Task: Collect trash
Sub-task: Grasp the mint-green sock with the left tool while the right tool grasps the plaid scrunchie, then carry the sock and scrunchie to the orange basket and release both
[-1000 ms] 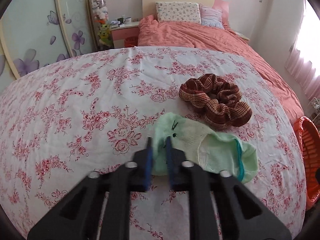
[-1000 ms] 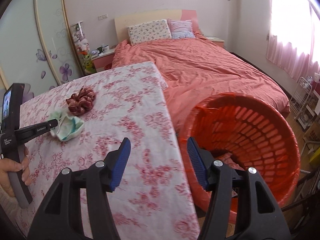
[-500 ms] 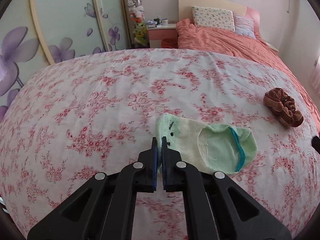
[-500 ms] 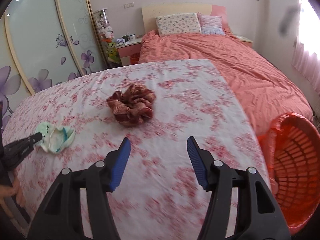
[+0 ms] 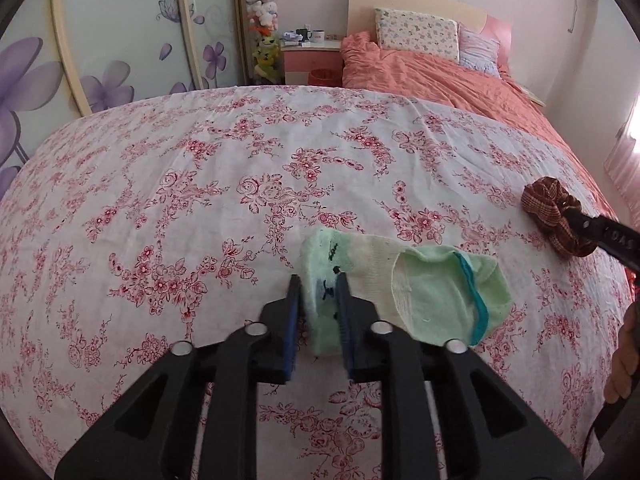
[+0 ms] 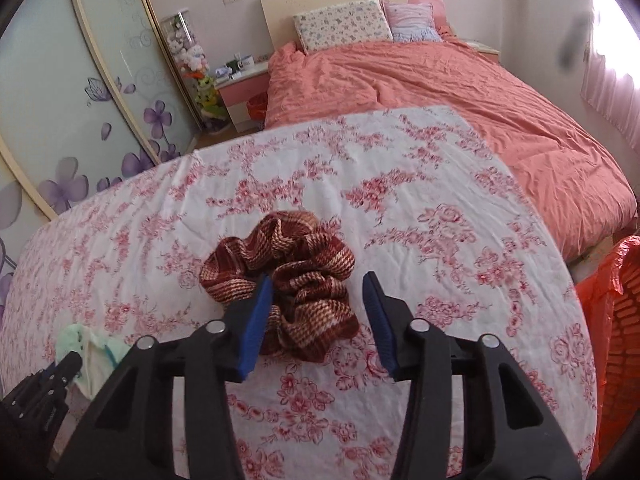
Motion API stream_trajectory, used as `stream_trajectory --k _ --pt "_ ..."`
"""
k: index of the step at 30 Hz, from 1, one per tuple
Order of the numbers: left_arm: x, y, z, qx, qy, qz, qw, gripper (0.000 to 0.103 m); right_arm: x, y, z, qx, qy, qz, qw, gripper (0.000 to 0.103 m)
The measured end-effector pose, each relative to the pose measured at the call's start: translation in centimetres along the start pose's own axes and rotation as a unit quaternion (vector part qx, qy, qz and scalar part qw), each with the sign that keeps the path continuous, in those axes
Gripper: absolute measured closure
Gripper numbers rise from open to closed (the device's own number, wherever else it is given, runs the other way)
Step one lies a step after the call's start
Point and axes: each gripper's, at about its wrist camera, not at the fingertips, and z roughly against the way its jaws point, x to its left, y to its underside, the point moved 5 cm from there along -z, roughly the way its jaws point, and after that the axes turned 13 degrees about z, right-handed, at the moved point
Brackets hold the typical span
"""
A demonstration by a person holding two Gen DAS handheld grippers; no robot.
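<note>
While my left gripper point(image 5: 318, 312), its jaws just eased apart, straddles the toe of the limp pale-green knit sock point(image 5: 404, 292) on the floral-cloth tabletop point(image 5: 200, 200), my closing right gripper point(image 6: 318, 316), not yet clamped, brackets the soft, light brown checked fabric scrunchie point(image 6: 296, 280), best pinched through its bunched folds.

Your left gripper point(image 5: 319, 312) sits low at the near edge of the flowered cloth point(image 5: 200, 184), jaws either side of the sock's point(image 5: 420, 288) near end. Sock lies flat on the cloth, stretching away to your right. Scrunchie point(image 6: 288, 284) lies well right of the sock, on the same cloth, between your right gripper's point(image 6: 318, 320) jaws. Basket point(image 6: 616, 320) stands off the cloth's right edge. Bed point(image 6: 440, 92) behind the cloth; nightstand point(image 5: 312, 56) to the bed's left.
</note>
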Motion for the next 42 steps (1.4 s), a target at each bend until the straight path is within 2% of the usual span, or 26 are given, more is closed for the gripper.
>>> stream_trajectory --k 1,3,4,6,8,9,20,31,42 --pt "0.0 0.0 0.0 0.000 0.003 0.002 1.0000 0.067 0.2 0.1 -0.3 0.003 0.004 0.004 1.000 0.062" --pt "-0.1 0.1 -0.1 0.000 0.007 0.003 1.0000 0.066 0.5 0.2 -0.3 -0.001 0.016 0.017 1.000 0.065" --pt "-0.3 0.2 -0.1 -0.003 0.007 -0.001 1.0000 0.066 0.7 0.3 -0.3 -0.001 0.022 0.024 0.999 0.072" --pt "-0.6 0.2 -0.1 -0.003 0.016 -0.004 0.9999 0.083 1.0 0.4 -0.2 -0.002 0.019 0.029 0.999 0.083" --pt "-0.8 0.1 0.1 -0.005 0.018 -0.003 0.9998 0.097 0.9 0.6 0.5 -0.006 0.015 0.030 0.999 0.087" --pt "-0.8 0.1 0.3 -0.006 0.022 -0.002 0.9997 0.098 0.7 0.7 1.1 -0.011 0.013 0.029 0.999 0.088" --pt "-3.2 -0.4 6.5 -0.067 0.066 -0.020 0.9954 0.100 -2.7 2.6 10.3 -0.067 0.024 0.006 0.997 0.089" --pt "-6.6 0.1 11.7 -0.099 0.095 -0.042 0.9896 0.100 -5.8 5.2 18.0 -0.107 0.039 -0.012 0.993 0.089" --pt "-10.4 2.0 15.2 -0.112 0.124 -0.070 0.9835 0.100 -7.7 7.8 23.4 -0.136 0.050 -0.026 0.989 0.089"
